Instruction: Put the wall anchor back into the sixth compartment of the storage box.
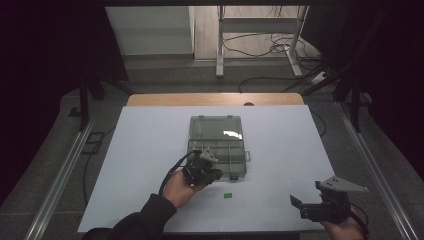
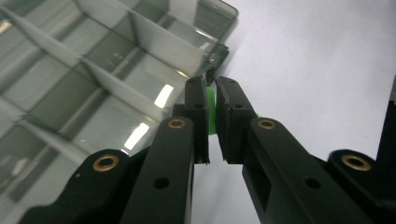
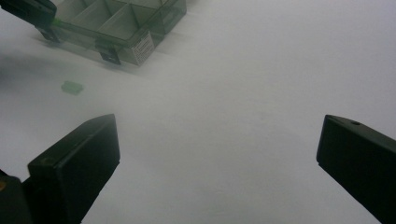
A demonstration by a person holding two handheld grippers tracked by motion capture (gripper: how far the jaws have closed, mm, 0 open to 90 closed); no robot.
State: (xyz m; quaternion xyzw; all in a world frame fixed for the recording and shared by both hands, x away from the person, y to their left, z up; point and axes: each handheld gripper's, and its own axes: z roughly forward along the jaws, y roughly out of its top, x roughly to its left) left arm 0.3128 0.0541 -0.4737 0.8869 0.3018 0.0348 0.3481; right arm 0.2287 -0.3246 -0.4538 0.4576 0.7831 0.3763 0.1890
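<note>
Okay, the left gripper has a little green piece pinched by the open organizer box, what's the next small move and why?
Probably carry the left gripper a little further over the open organizer box and open above a compartment. Its jaws are shut on a green piece right at the box's near edge, while another green piece waits on the table.

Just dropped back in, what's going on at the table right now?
The left gripper is shut on a small green piece, held at the near edge of the open compartment box. A second green piece lies on the white tabletop in front of the box. The right gripper hangs open, apart from both, holding nothing.
</note>
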